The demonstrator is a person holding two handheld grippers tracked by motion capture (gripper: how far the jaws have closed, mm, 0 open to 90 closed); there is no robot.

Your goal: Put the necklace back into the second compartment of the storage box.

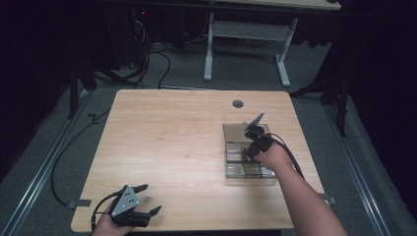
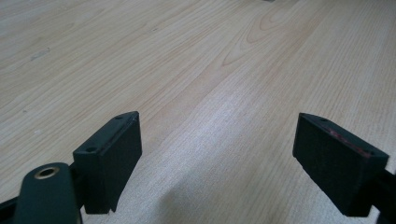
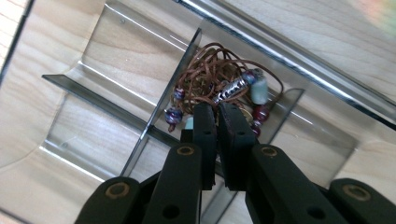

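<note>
1. Two hand-held grippers are in use over one wooden tabletop [image 1: 172, 142].
2. Landmark: a clear plastic compartment tray [image 1: 235, 132] sits on the right part of the tabletop.
3. Right hand-held gripper [image 3: 217, 114]: its tip is down inside the tray, jaws drawn nearly together. In the right gripper view the jaw tips meet the near edge of the necklace; whether a strand is pinched between them cannot be told.
4. Necklace [image 3: 224, 84]: a tangle of brown cord with purple, pale green and silver beads, lying in one tray compartment against a divider wall.
5. Left hand-held gripper [image 1: 145, 199]: well apart from the tray, near the tabletop's front left edge, jaws spread wide with nothing between them.
</note>
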